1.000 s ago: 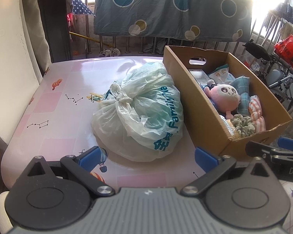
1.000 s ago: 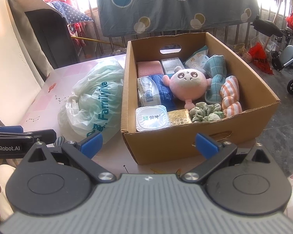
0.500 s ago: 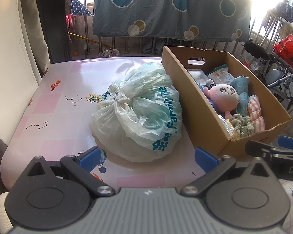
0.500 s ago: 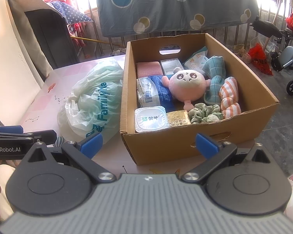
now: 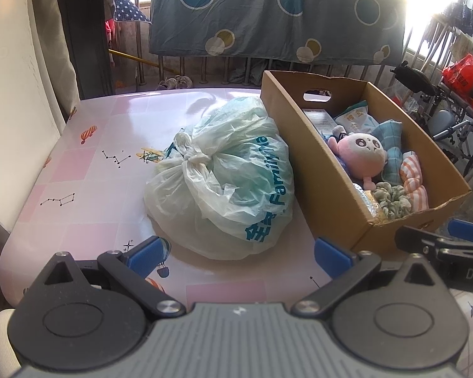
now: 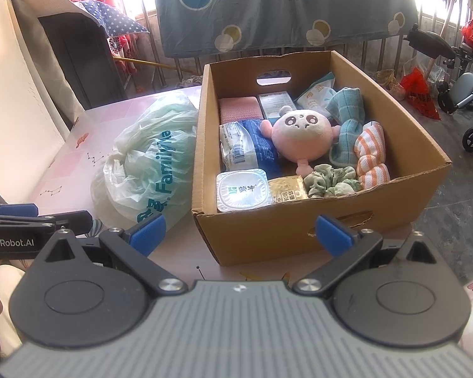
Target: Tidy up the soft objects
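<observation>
A cardboard box stands on the pink table. It holds a pink plush toy, a green scrunchie, a teal cloth, an orange striped cloth and several food packs. A knotted pale green plastic bag lies just left of the box. My left gripper is open and empty, near the bag's front. My right gripper is open and empty, in front of the box's near wall.
A blue spotted sheet hangs on railings behind the table. A white wall runs along the left. A wheelchair and a red bag stand on the floor at the right.
Both grippers have shifted very slightly; the scene looks a little further off in the left wrist view. Nothing was picked up or moved.
</observation>
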{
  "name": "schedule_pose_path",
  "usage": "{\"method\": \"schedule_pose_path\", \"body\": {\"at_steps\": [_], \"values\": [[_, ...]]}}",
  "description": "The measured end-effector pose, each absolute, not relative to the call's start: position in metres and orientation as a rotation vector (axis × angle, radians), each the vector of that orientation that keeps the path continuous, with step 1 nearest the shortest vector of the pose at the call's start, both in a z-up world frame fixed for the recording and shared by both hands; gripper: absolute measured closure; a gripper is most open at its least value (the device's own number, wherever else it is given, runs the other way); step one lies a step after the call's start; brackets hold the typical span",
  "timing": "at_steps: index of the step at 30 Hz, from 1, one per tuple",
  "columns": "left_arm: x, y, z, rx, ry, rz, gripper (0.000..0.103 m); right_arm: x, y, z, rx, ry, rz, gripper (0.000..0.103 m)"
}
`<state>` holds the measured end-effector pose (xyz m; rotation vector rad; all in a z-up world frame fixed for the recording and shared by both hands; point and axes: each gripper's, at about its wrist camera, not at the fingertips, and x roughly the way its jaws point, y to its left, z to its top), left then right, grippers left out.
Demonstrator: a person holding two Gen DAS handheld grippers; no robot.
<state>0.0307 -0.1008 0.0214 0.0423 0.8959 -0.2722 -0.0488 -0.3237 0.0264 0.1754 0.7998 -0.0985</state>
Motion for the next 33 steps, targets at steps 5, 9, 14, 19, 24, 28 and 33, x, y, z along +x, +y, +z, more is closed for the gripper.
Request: {"method": "schedule_pose_path", "body": {"at_steps": [5, 9, 14, 19, 24, 28, 33], "values": [[0.0309, -0.1004, 0.0206, 0.042, 0.895, -0.272, 0.0, -0.0487, -0.323, 0.0264, 0.175, 0.8, -0.098, 0.001], [0.0308, -0.1003, 0.0208, 0.042, 0.895, -0.272, 0.0, -0.0488, -0.3226, 0.0268, 0.175, 0.8, -0.098, 0.001], [0.0308, -0.0997, 0.0208, 0.041, 0.896, -0.273, 0.0, -0.0486, -0.3225, 0.0266, 0.174, 0.801, -0.096, 0.001], [0.0308, -0.0994, 0.021, 0.042, 0.896, -0.273, 0.0, -0.048, -0.3219, 0.0268, 0.172, 0.801, -0.094, 0.001], [0.0308, -0.0995, 0.0203, 0.041, 0.895, -0.271, 0.0, -0.0483, -0.3221, 0.0269, 0.171, 0.801, -0.092, 0.001], [0.0309, -0.0993, 0.0203, 0.041, 0.895, -0.272, 0.0, -0.0479, -0.3217, 0.0269, 0.171, 0.802, -0.09, 0.001], [0.0309, -0.0988, 0.0204, 0.041, 0.895, -0.272, 0.0, -0.047, -0.321, 0.0277, 0.169, 0.803, -0.088, 0.001]]}}
